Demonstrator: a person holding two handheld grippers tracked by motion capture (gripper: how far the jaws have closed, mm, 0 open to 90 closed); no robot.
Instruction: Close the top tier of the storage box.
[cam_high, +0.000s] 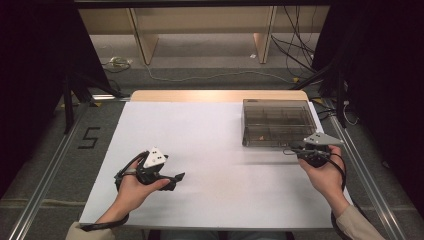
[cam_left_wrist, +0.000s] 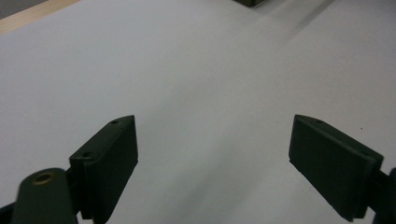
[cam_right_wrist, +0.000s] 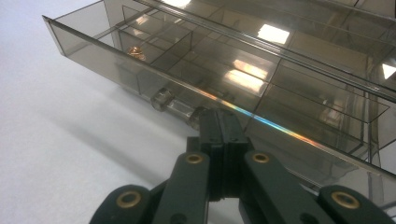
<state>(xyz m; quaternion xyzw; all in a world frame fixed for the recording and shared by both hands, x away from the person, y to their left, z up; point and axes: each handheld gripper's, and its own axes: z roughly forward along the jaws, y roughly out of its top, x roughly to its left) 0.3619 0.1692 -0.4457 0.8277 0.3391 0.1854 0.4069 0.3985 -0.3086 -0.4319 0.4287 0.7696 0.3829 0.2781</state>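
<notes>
A smoky clear plastic drawer box (cam_high: 277, 122) stands at the table's far right. In the right gripper view its drawer (cam_right_wrist: 116, 56) is slid partly out, showing divided compartments, one with a small copper-coloured item (cam_right_wrist: 135, 51). My right gripper (cam_right_wrist: 223, 116) is shut, its jaws pressed flat together with their tips at the right end of the drawer's clear bar handle (cam_right_wrist: 177, 106); whether they pinch it is hidden. In the high view that right gripper (cam_high: 287, 150) sits just in front of the box. My left gripper (cam_high: 177, 179) rests low at the front left; the left gripper (cam_left_wrist: 212, 149) is open over bare white surface.
A white sheet (cam_high: 200, 150) covers the table, with a wooden strip (cam_high: 215, 95) along the far edge. Metal rails run along both sides of the table. Cables lie on the floor beyond, and a "5" mark (cam_high: 89, 137) is on the floor at the left.
</notes>
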